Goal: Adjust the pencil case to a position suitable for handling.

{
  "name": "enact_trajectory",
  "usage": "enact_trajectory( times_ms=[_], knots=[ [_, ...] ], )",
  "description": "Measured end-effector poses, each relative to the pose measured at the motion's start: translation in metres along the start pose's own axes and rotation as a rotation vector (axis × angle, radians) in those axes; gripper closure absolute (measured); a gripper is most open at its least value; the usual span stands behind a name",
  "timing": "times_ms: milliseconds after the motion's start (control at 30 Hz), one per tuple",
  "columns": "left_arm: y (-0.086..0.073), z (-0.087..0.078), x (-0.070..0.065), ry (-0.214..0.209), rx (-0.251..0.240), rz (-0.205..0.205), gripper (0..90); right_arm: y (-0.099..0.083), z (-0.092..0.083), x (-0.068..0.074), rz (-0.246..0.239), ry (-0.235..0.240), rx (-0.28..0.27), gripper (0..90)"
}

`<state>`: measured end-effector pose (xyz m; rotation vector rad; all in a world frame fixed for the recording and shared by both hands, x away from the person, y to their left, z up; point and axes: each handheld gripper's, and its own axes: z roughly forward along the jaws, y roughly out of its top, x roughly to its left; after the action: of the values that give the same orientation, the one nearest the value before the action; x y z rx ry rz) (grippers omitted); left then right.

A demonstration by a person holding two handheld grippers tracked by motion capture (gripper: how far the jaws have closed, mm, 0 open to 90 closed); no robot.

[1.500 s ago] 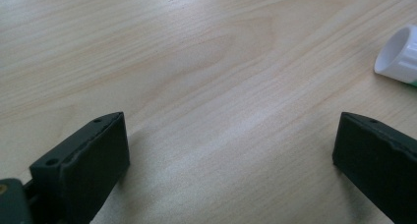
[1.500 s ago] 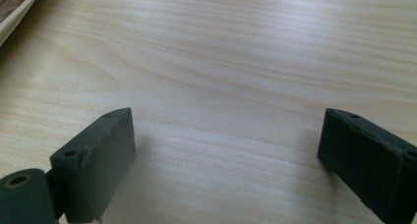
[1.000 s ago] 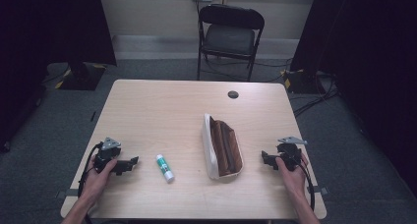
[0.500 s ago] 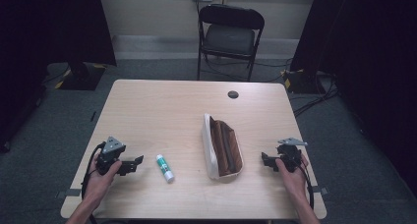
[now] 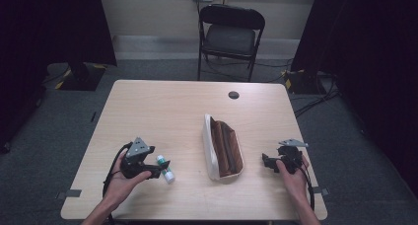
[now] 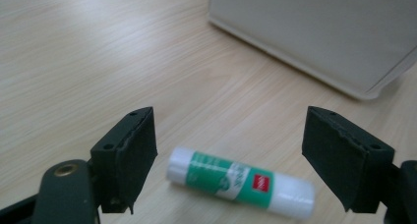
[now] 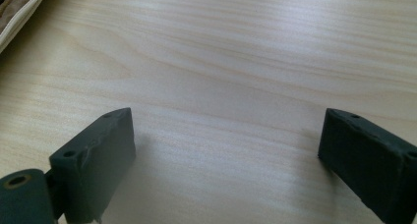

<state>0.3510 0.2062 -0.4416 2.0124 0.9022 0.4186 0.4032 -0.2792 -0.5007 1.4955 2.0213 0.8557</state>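
one claw has moved: the left claw (image 5: 165, 164) has travelled across the table (image 5: 162, 111) to the glue stick (image 6: 241, 188) and its jaws, just closing a little, stand apart on either side of it without touching. likely a pickup is next. the right claw (image 5: 266, 160), also apart, rests unmoved beside the pencil case (image 5: 223, 147).
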Motion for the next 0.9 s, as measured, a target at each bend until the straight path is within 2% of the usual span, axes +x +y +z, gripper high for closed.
enact_trajectory(
  times_ms=[200, 233, 333, 400, 467, 567, 600, 733, 767, 900],
  knots=[
    [0.023, 0.006, -0.016, -0.038, -0.02, 0.029, 20.8, 0.0, 0.0, 0.0, -0.002, 0.0, 0.001, 6.1],
    [0.027, 0.008, -0.019, -0.047, -0.033, 0.016, 20.8, 0.0, 0.0, 0.0, 0.0, 0.0, 0.0, 6.1],
    [0.04, 0.015, -0.026, -0.064, -0.051, 0.037, 20.8, 0.0, 0.0, 0.0, 0.0, 0.0, 0.0, 6.1],
    [0.047, 0.022, -0.033, -0.086, -0.056, 0.028, 20.1, 0.0, 0.0, 0.0, -0.002, 0.001, 0.001, 6.1],
    [0.052, 0.029, -0.041, -0.1, -0.072, 0.029, 19.7, 0.0, 0.0, 0.0, 0.0, 0.0, 0.0, 6.1],
    [0.057, 0.036, -0.051, -0.113, -0.057, 0.041, 16.8, 0.0, 0.0, 0.0, 0.0, 0.0, 0.0, 6.1],
    [0.06, 0.041, -0.055, -0.134, -0.061, 0.035, 16.5, 0.0, 0.0, 0.0, -0.002, 0.0, 0.001, 6.1],
    [0.066, 0.047, -0.065, -0.165, -0.087, 0.02, 19.4, 0.0, 0.0, 0.0, -0.002, 0.001, 0.0, 6.1],
    [0.067, 0.049, -0.068, -0.165, -0.082, 0.032, 19.3, 0.0, 0.0, 0.0, -0.002, 0.0, 0.001, 6.1],
    [0.069, 0.06, -0.075, -0.182, -0.059, 0.025, 18.2, 0.0, 0.0, 0.0, -0.001, 0.0, 0.001, 6.1]
  ],
)
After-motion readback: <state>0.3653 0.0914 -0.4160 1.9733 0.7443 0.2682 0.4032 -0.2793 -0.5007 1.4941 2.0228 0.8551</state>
